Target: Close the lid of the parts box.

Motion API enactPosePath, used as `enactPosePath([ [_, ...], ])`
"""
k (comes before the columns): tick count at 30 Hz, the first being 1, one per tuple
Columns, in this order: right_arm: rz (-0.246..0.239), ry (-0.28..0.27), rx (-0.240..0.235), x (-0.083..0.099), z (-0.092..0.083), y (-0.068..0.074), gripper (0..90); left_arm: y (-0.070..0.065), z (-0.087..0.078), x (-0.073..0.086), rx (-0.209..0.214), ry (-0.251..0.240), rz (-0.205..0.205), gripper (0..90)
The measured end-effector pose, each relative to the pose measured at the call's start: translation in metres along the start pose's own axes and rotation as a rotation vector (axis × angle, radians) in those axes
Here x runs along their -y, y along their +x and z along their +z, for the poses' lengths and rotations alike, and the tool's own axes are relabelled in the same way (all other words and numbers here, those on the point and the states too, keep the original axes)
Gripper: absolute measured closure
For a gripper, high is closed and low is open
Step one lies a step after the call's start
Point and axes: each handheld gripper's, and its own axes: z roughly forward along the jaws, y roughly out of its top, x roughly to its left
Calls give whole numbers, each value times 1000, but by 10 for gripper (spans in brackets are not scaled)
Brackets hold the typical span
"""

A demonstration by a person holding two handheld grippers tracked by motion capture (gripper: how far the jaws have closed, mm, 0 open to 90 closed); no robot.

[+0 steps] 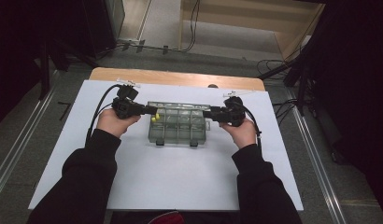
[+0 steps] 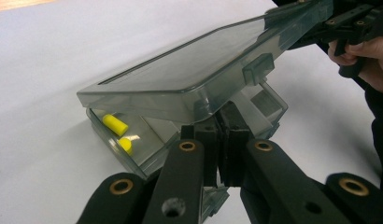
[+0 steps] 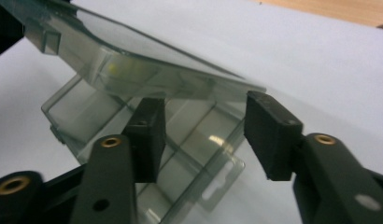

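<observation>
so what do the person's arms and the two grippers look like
Both sleeves are black and long. The left gripper and right gripper are black, each trailing a black cable. Close up, the blocky black pads sit on flat arms with brass-coloured rivets.

The raised lid point(image 1: 179, 108) overhangs the clear box point(image 1: 178, 133), leaving bare white table point(image 1: 180, 182) open on every side.

High view overhead, tool views close – sharing clear box point(image 1: 179, 123)
</observation>
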Motion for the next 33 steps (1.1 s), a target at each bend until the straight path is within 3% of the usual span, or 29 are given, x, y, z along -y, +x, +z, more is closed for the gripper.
enactPosePath([
  [12,13,50,-16,-7,-28,-4,870,-2,-3,6,15,7,4,884],
  [16,24,47,-22,-14,-29,-7,871,-5,-4,10,24,12,14,883],
  [20,24,42,-27,-20,-28,-4,871,-17,-14,10,37,24,39,885],
  [25,24,44,-35,-25,-25,-1,871,-25,-26,6,43,1,60,886],
  [28,18,47,-39,-27,-23,2,871,-23,-26,4,25,-8,66,886],
  [33,10,64,-46,-25,-20,7,871,-11,-12,11,19,19,45,886],
])
